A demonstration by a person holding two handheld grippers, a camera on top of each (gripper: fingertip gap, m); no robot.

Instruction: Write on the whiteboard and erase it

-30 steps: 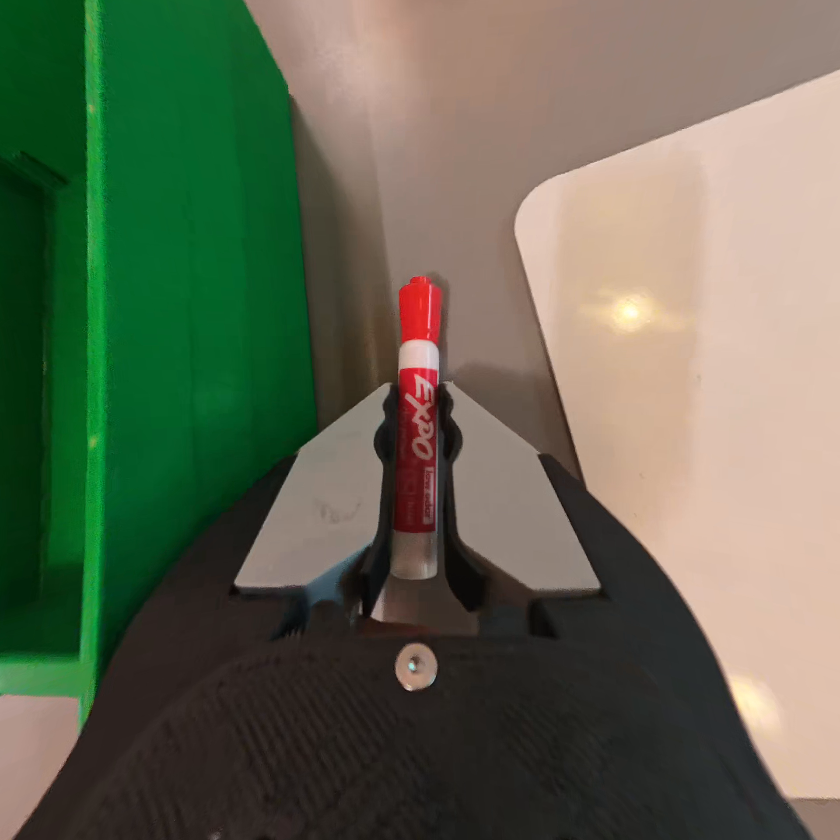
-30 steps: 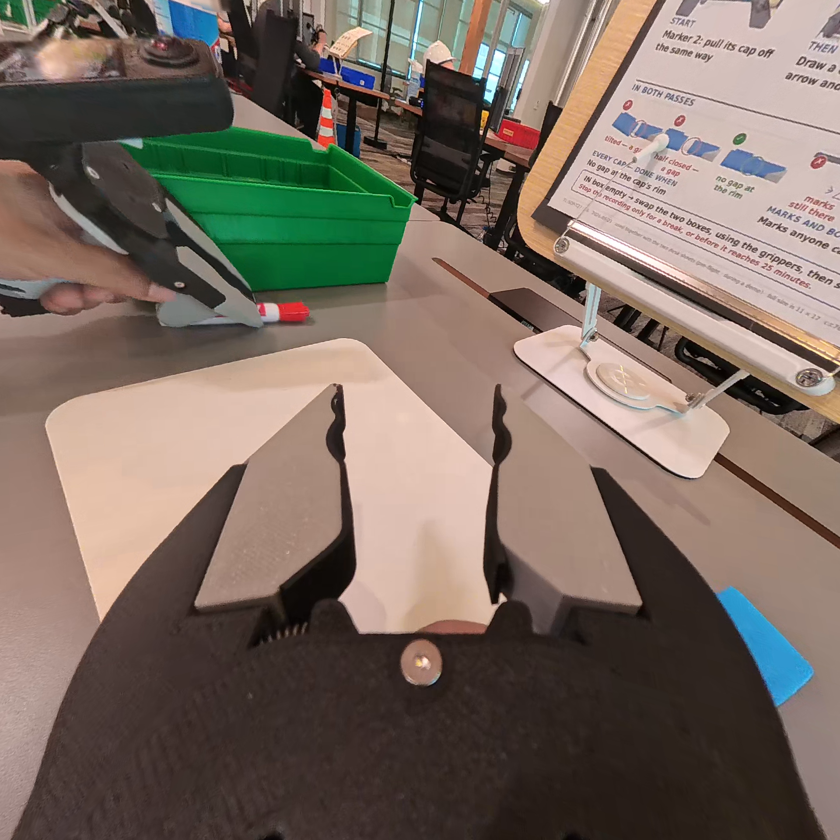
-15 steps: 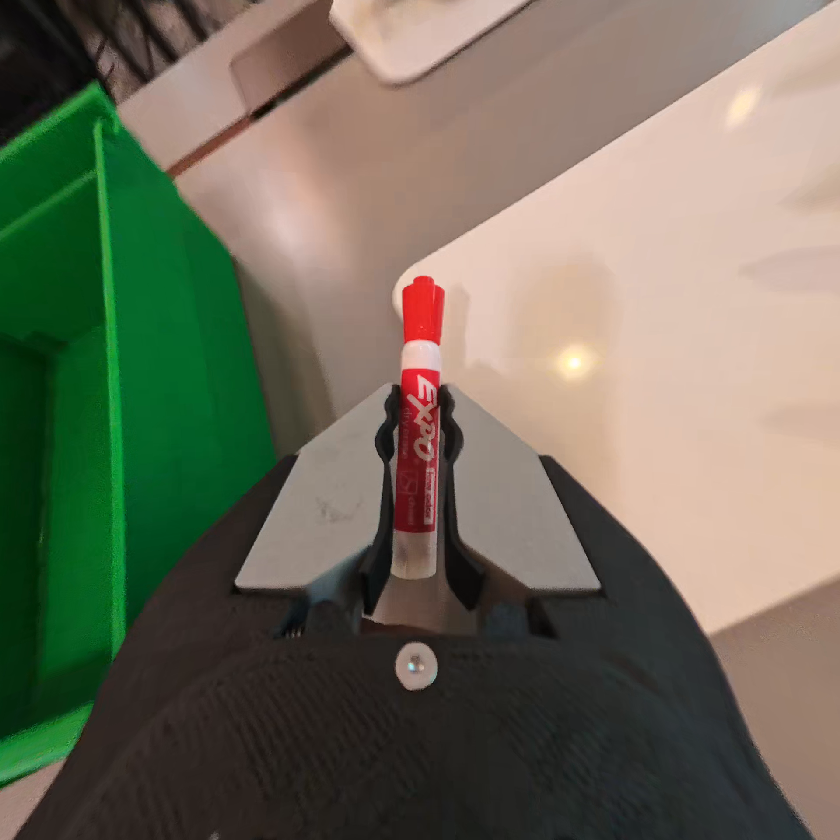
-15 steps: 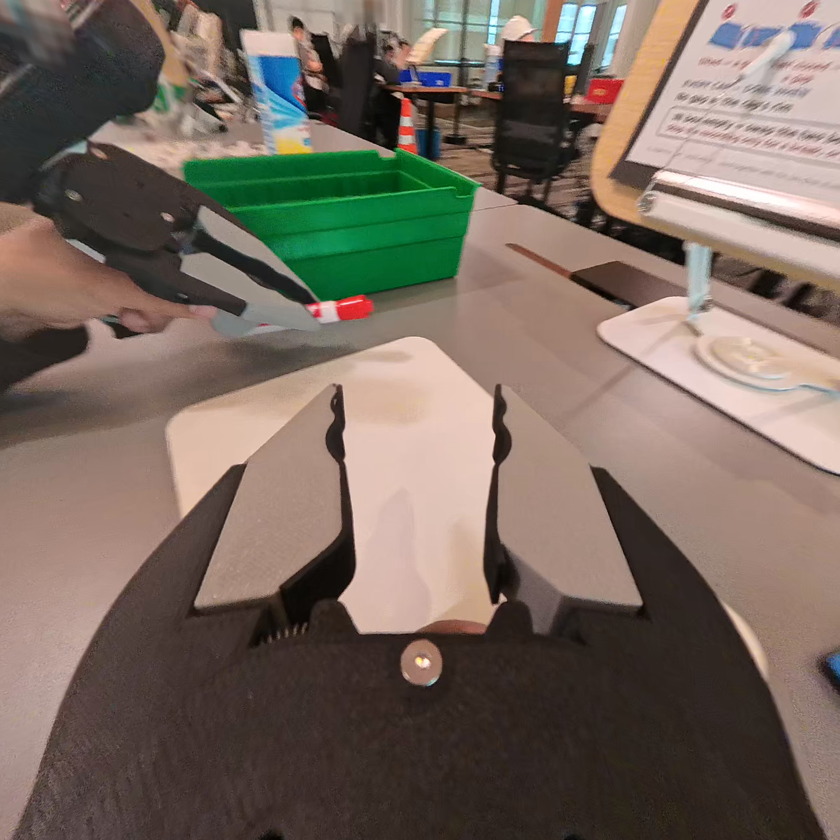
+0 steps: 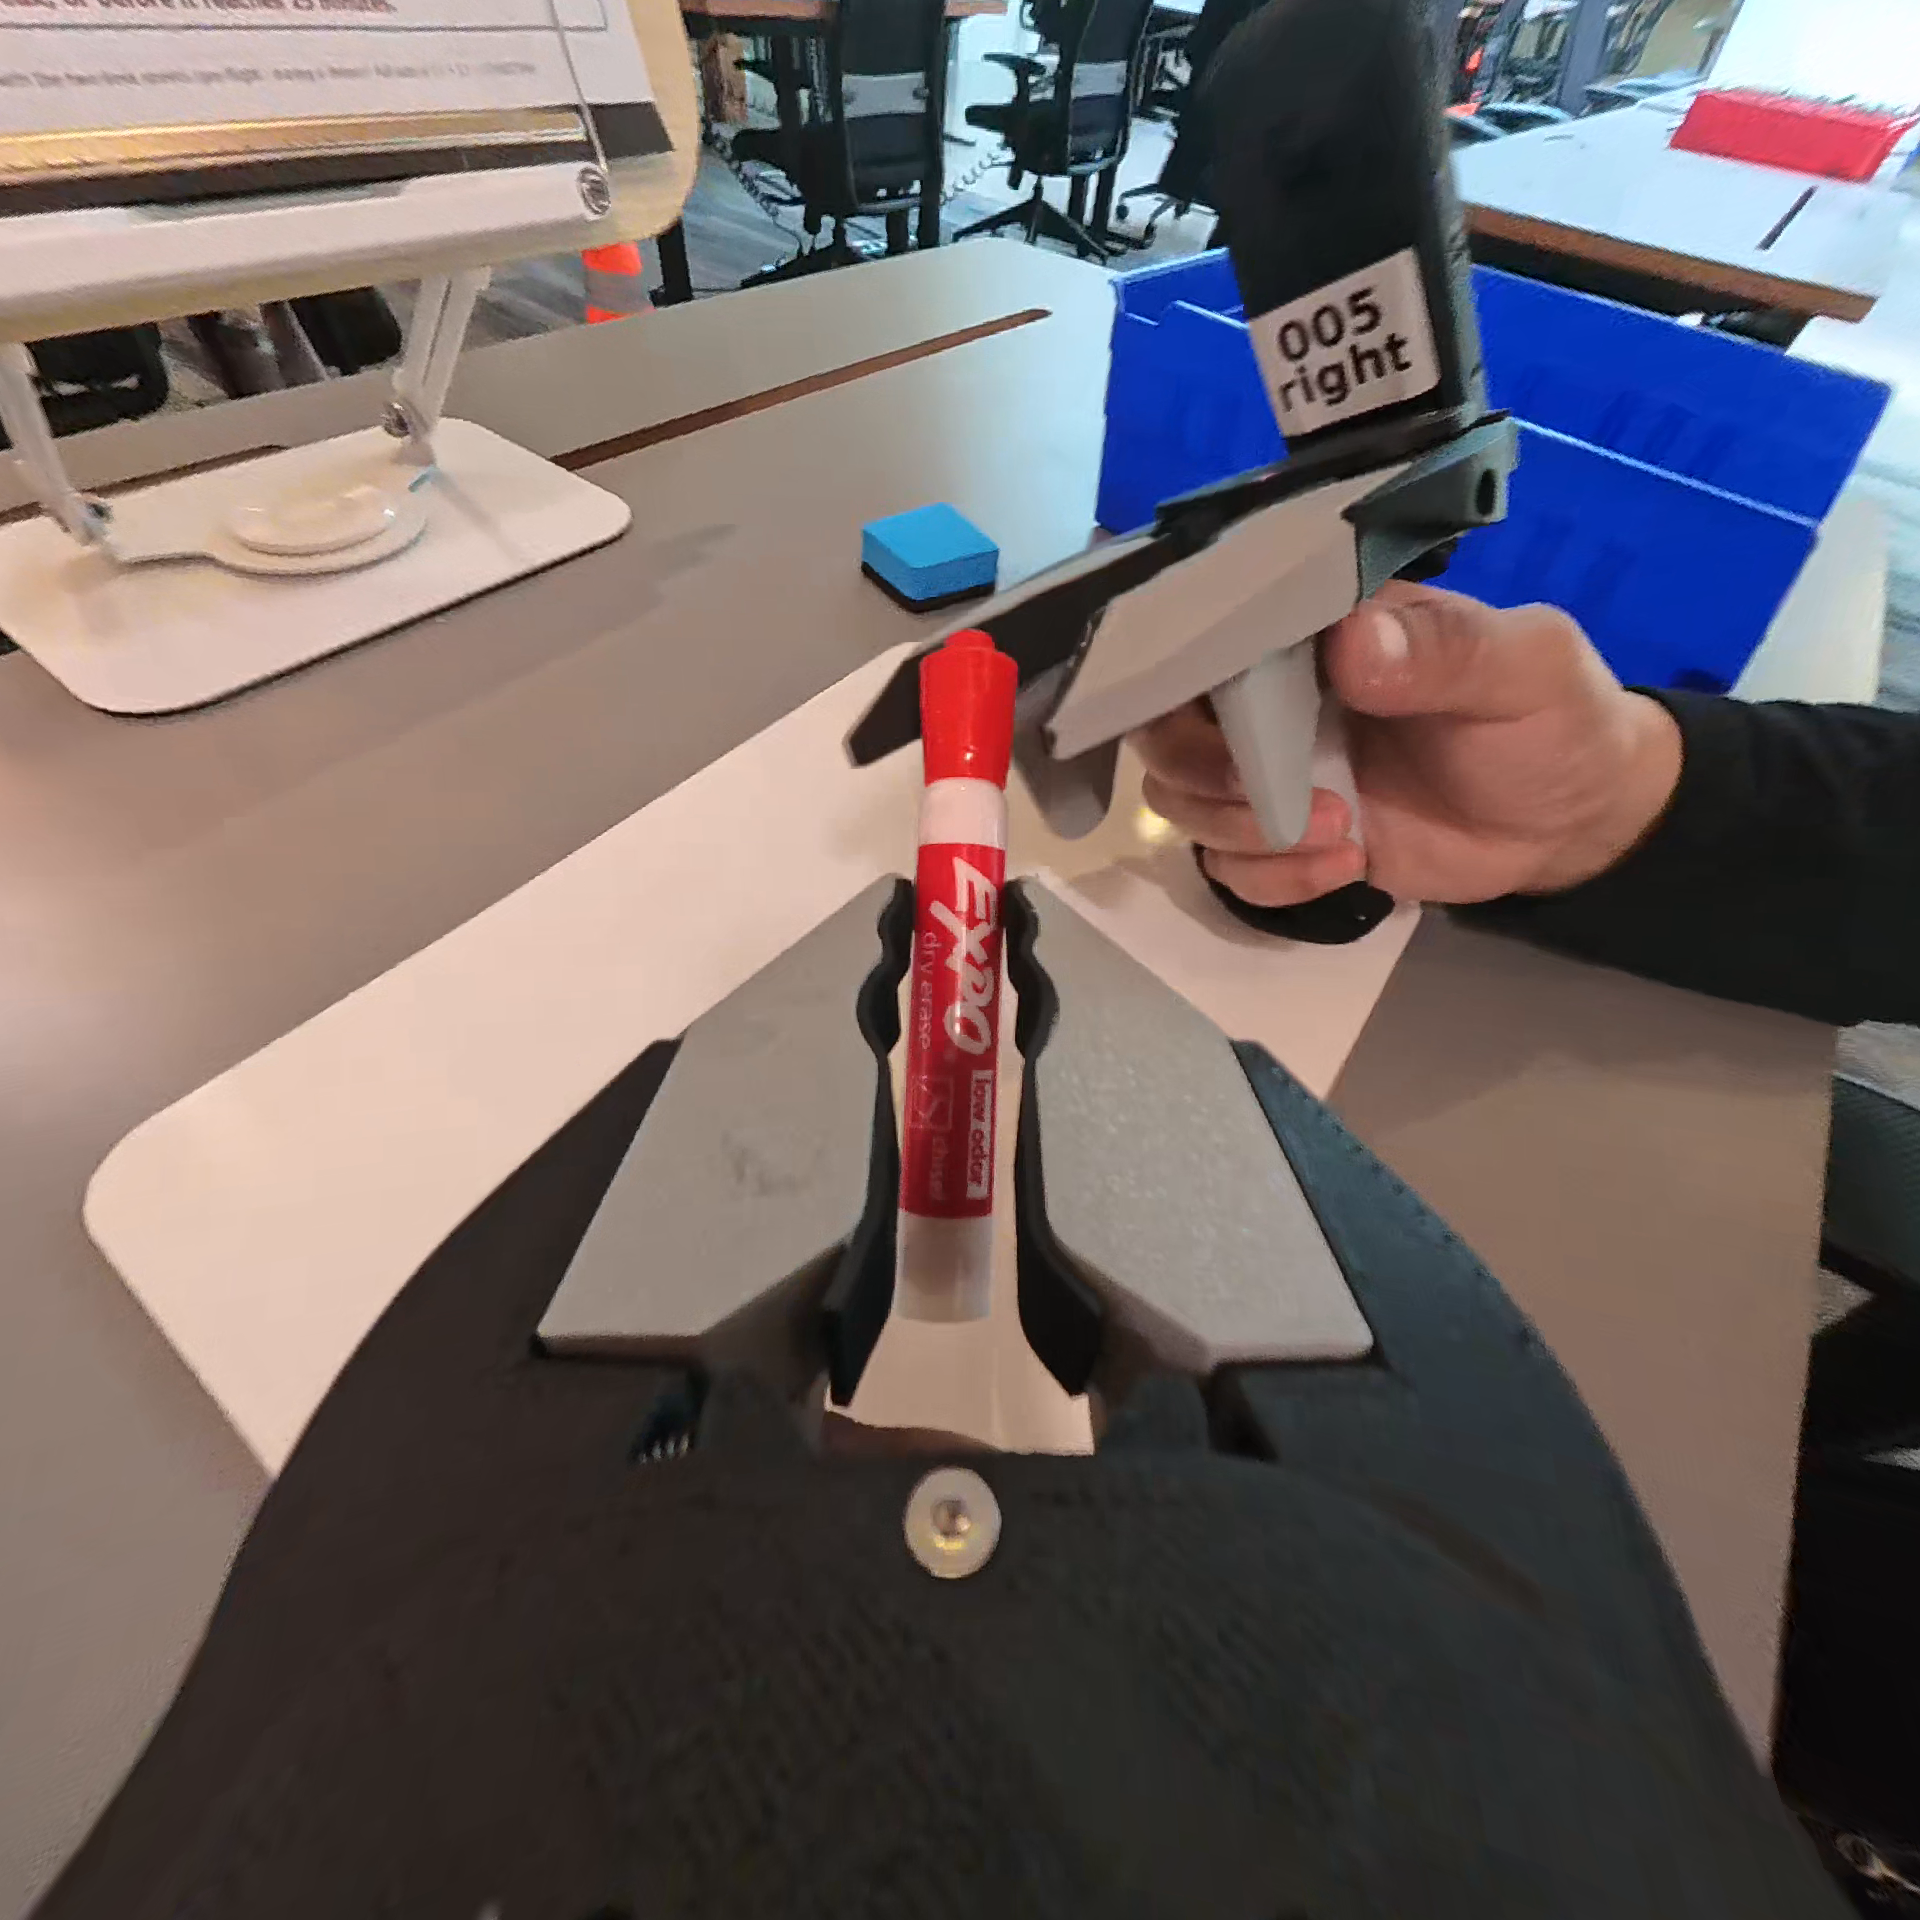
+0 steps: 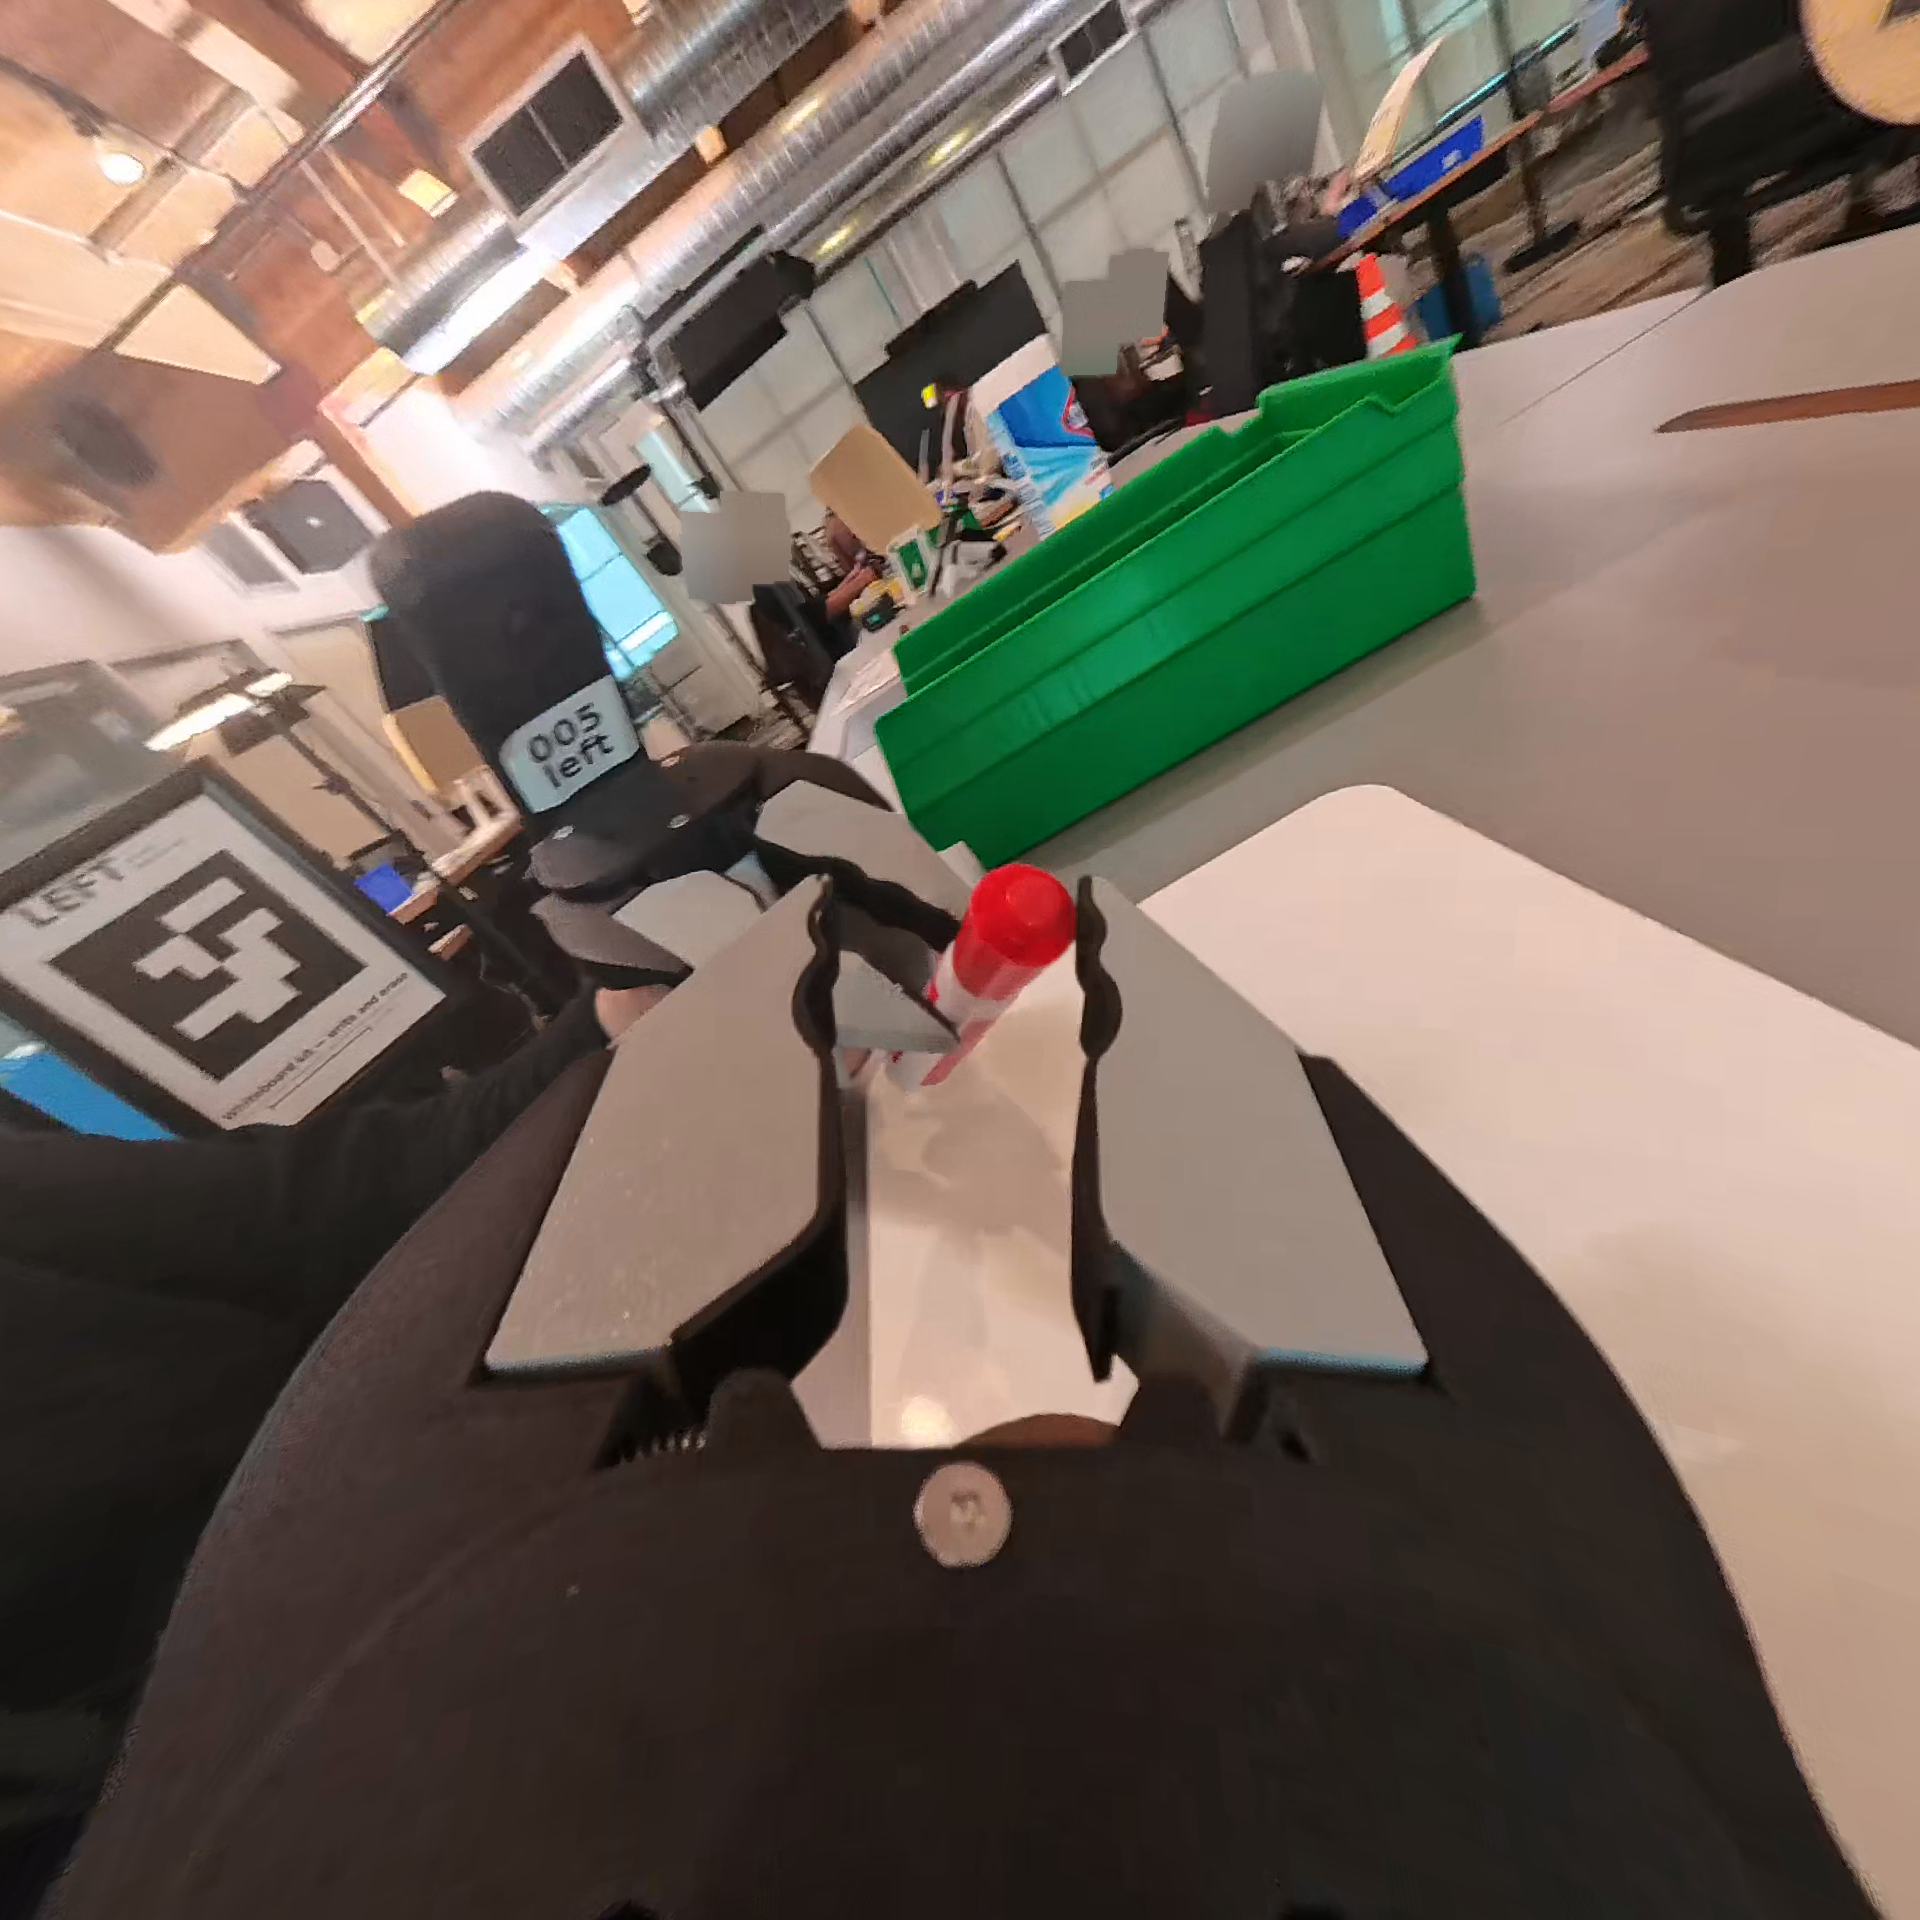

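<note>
Left gripper clamped on red marker, above the whiteboard. Right gripper parted wide, empty, flanking the marker's cap.

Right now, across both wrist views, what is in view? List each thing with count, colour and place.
marker: one, red cap still on, clamped in the left hand-held gripper
whiteboard: one, white, flat on the table
eraser: one, blue, on the table beyond the whiteboard
green bin: one, on the table
blue bin: one, behind the right hand-held gripper
instruction stand: one, white base
table: one, grey
left hand-held gripper: shut on the marker
right hand-held gripper: open, fingers either side of the cap
hand: one, gripping the right handle
</note>
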